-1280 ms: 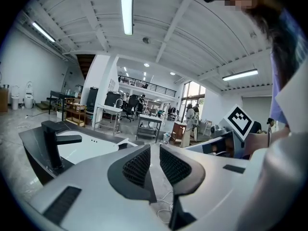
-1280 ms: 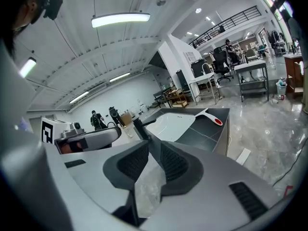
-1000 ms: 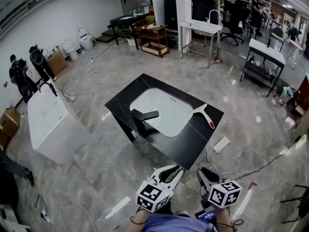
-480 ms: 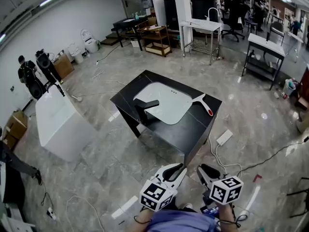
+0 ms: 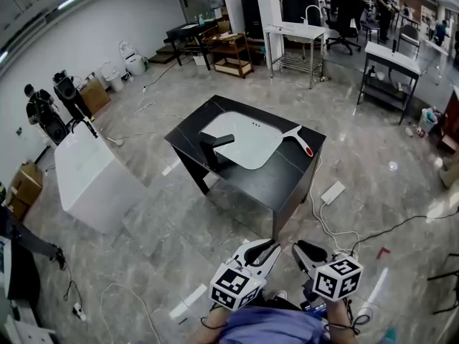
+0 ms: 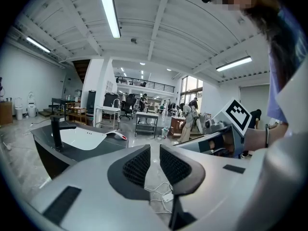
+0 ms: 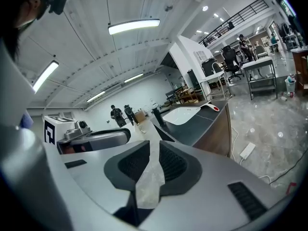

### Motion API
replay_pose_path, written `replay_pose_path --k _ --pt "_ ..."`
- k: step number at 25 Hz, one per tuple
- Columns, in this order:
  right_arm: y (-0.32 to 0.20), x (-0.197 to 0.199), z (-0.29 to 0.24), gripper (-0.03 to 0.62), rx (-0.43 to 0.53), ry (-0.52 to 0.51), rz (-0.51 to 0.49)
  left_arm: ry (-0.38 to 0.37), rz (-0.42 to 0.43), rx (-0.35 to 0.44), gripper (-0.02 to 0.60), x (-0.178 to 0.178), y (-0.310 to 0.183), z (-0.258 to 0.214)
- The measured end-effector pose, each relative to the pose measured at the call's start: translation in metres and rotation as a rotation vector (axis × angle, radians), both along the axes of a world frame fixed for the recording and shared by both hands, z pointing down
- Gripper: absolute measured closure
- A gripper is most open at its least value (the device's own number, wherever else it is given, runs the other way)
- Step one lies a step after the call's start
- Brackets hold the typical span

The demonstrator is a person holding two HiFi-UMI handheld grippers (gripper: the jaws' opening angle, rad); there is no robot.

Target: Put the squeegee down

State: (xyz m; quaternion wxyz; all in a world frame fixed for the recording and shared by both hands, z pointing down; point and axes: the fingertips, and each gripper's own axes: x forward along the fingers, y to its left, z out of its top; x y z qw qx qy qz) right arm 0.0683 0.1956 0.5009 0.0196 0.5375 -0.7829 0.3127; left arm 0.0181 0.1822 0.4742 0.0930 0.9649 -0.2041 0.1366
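The squeegee [image 5: 295, 136] lies at the far right of the counter [image 5: 272, 181]. Your left gripper [image 5: 267, 247] and right gripper [image 5: 304, 250] are well apart from it, jaws narrow and empty. The right jaws have just been closing.

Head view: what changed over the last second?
The person backed away: the black sink table now looks smaller and farther from both grippers. The right gripper has just been closing its jaws a little, nothing between them. Nothing taken or released. Unchanged: the squeegee lies on the table beside the basin; the left gripper is empty.
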Motion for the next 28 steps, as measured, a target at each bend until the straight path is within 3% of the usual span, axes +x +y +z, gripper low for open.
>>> replay_pose_path --k 17,28 --pt "0.031 0.002 -0.004 0.542 0.032 0.031 0.033 -0.009 0.009 0.016 0.525 -0.010 0.034 0.001" --pt "0.032 0.043 -0.011 0.543 0.100 0.034 0.148 -0.025 0.060 0.068 0.525 0.003 0.037 0.002"
